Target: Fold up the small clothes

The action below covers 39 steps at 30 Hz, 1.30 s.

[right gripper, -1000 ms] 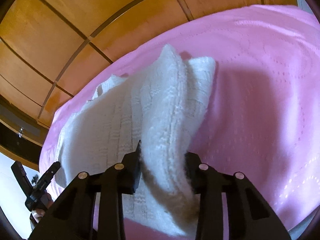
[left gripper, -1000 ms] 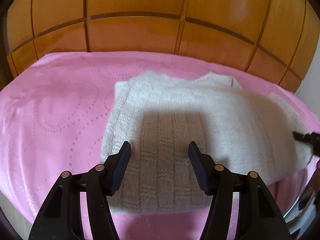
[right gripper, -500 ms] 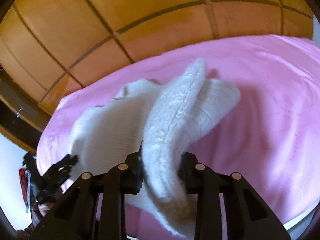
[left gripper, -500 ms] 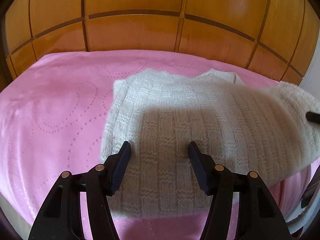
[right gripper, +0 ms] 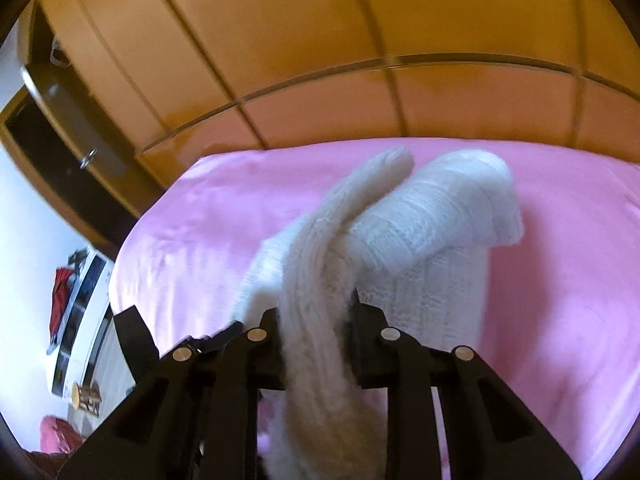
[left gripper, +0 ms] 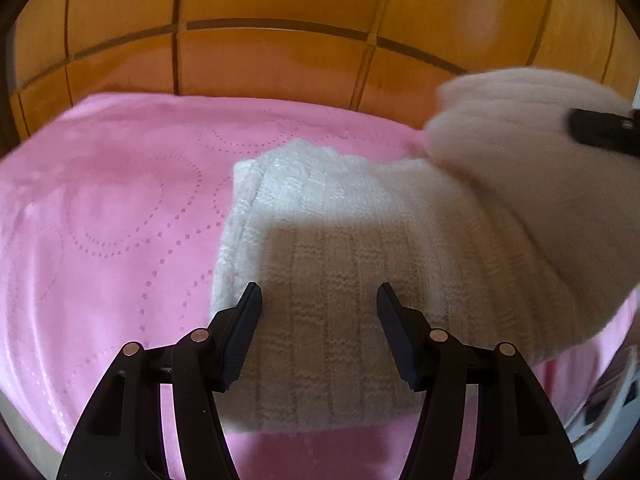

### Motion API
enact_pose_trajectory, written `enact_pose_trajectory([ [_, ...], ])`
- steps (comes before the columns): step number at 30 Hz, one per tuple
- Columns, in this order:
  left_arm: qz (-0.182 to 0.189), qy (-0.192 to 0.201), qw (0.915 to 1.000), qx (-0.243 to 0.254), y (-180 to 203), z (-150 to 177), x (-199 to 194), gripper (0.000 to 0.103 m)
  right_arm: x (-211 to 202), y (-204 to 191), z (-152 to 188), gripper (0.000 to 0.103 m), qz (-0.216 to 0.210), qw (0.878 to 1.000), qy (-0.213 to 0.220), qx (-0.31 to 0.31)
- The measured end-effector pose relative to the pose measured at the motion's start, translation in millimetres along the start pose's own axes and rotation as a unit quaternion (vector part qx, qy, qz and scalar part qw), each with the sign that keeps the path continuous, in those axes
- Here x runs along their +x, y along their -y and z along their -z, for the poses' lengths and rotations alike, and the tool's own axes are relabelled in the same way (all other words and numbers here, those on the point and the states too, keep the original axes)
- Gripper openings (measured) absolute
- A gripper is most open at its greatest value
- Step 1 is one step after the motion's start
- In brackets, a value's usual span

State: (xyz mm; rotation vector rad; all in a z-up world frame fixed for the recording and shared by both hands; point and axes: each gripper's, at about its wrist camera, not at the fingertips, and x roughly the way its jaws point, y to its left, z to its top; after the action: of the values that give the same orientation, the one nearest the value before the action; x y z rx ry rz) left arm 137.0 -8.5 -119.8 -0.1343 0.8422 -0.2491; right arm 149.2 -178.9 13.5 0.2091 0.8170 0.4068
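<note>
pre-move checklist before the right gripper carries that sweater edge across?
1. Right gripper has the sweater edge between its pads, jaws closing: ok.
2. Left gripper open, pads not pinching the knit: ok.
3. Whether the left gripper pins the sweater down: cannot tell.
4. Lower sweater part flat on the pink blanket: ok.
5. Lifted part free of bunching: not ok, it drapes in a thick roll.
6. Blanket bare on the landing side: ok.
</note>
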Motion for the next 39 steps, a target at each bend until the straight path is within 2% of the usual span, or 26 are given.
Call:
enact_pose_trajectory([
  [4, 0.037, -0.001, 0.9978, -0.055, -32, 1, -12, 0.059, 42, -28, 3, 0.019, -0.025, 0.999, -0.021, -0.004],
  [9, 0.06, 0.006, 0.9918, -0.113, -74, 6, -29, 0.059, 78, -45, 27, 0.021, -0.042, 0.997, -0.058, -0.022],
  [10, 0.067, 0.006, 0.9902, -0.123, -80, 6, -31, 0.059, 77, -45, 31, 0.025, -0.053, 0.997, -0.056, -0.024],
  [12, 0.082, 0.007, 0.9868, -0.14, -89, 5, -34, 0.059, 64, -39, 35, 0.034, -0.112, 0.993, -0.044, -0.008],
  [13, 0.09, 0.008, 0.9851, -0.146, -92, 4, -35, 0.059, 56, -34, 37, 0.046, -0.128, 0.991, -0.037, -0.003],
  [14, 0.103, 0.006, 0.9826, -0.154, -94, 3, -35, 0.059, 44, -30, 38, 0.051, -0.139, 0.99, -0.023, -0.001],
  [15, 0.119, 0.003, 0.9795, -0.162, -95, 2, -35, 0.059, 30, -25, 41, 0.051, -0.142, 0.99, -0.006, -0.001],
  [16, 0.135, 0.0, 0.9763, -0.17, -95, 1, -34, 0.064, 19, -16, 44, 0.051, -0.144, 0.99, 0.006, 0.004],
  [17, 0.152, -0.002, 0.9717, -0.181, -96, -1, -32, 0.069, 10, -7, 47, 0.051, -0.139, 0.99, 0.014, 0.012],
  [19, 0.188, -0.009, 0.9609, -0.203, -97, -5, -27, 0.069, -7, 14, 57, 0.053, -0.099, 0.994, 0.035, 0.017],
  [23, 0.282, -0.046, 0.9236, -0.255, -91, -9, -8, 0.076, -24, 57, 81, 0.053, -0.018, 0.998, 0.044, 0.029],
  [24, 0.291, -0.054, 0.9191, -0.26, -89, -11, -4, 0.077, -23, 68, 88, 0.053, -0.001, 0.999, 0.041, 0.036],
  [25, 0.299, -0.064, 0.9143, -0.266, -86, -12, 2, 0.082, -22, 76, 93, 0.053, 0.003, 0.998, 0.036, 0.045],
  [27, 0.312, -0.083, 0.9038, -0.281, -82, -15, 16, 0.083, -19, 85, 99, 0.053, -0.005, 0.998, 0.036, 0.059],
  [29, 0.317, -0.094, 0.8992, -0.287, -75, -20, 25, 0.083, -16, 81, 100, 0.053, -0.007, 0.998, 0.039, 0.051],
  [31, 0.321, -0.107, 0.8966, -0.286, -68, -29, 33, 0.084, -11, 71, 99, 0.054, -0.011, 0.999, 0.037, 0.031],
  [33, 0.319, -0.126, 0.8967, -0.28, -57, -35, 42, 0.085, -4, 59, 100, 0.06, 0.002, 0.999, 0.036, 0.008],
  [36, 0.303, -0.125, 0.9056, -0.269, -47, -39, 45, 0.083, 7, 49, 106, 0.065, 0.012, 0.999, 0.027, -0.012],
  [37, 0.306, -0.124, 0.9068, -0.263, -44, -41, 46, 0.064, 12, 43, 107, 0.065, 0.021, 0.999, 0.023, -0.02],
  [38, 0.298, -0.122, 0.915, -0.243, -37, -46, 45, 0.036, 15, 39, 109, 0.065, 0.029, 0.999, 0.021, -0.027],
  [39, 0.263, -0.111, 0.935, -0.21, -31, -52, 39, 0.024, 17, 34, 109, 0.065, 0.033, 0.999, 0.02, -0.032],
])
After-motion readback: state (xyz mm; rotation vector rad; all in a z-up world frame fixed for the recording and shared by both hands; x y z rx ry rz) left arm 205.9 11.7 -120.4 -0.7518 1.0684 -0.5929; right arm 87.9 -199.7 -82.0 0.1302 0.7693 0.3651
